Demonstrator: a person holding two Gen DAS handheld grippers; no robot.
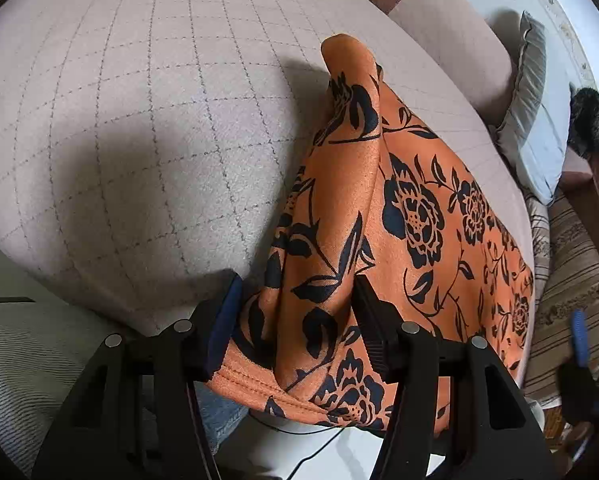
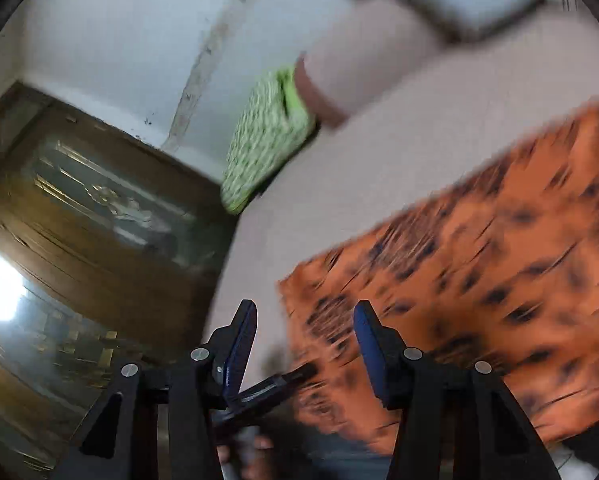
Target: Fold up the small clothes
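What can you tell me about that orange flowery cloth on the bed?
The orange cloth is a soft knit-looking garment printed with black flowers and leaves, with a stitched hem at its near edge. It lies on a pale checked cover, bunched into a raised ridge rather than flat. Its near edge sits between the open fingers of the left gripper, which are not pinching it.

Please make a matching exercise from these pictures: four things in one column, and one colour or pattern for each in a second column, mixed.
Things:
1. garment
2. bed cover
3. pillow
4. small cloth

Colours:
A. green and white
B. orange with dark flowers
C. grey
D. pale with a thin grid

Pairs: 1-B, 2-D, 3-C, 4-A
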